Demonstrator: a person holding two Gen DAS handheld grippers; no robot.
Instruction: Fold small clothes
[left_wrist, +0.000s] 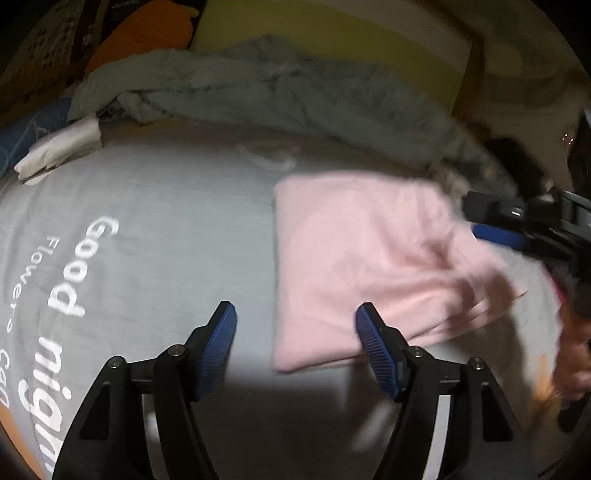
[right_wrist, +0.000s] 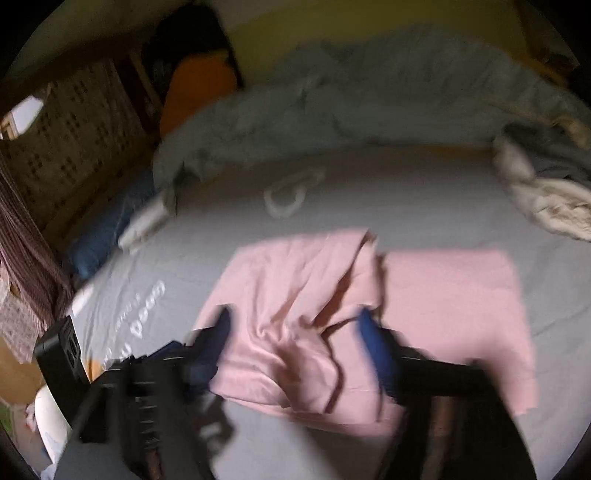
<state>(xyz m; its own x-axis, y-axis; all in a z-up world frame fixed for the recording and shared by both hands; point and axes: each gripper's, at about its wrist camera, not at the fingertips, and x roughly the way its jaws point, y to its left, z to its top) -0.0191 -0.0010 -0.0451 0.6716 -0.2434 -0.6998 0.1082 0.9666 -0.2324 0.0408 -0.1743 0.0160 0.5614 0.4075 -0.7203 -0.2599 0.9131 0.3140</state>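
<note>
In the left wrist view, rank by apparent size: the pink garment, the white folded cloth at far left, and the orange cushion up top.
1. pink garment, clearly largest, though nearest.
2. orange cushion, partly cut off and farther away.
3. white folded cloth, smallest.

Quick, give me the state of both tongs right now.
Left tongs: open, holding nothing, at the near edge of the pink garment.
Right tongs: open, straddling the rumpled pink garment, not clamped on it.

Ribbed blue pads (left_wrist: 218, 350) are being carried on black linkage arms of the left gripper (left_wrist: 295, 350), pinned with silver screws (left_wrist: 176, 349).
</note>
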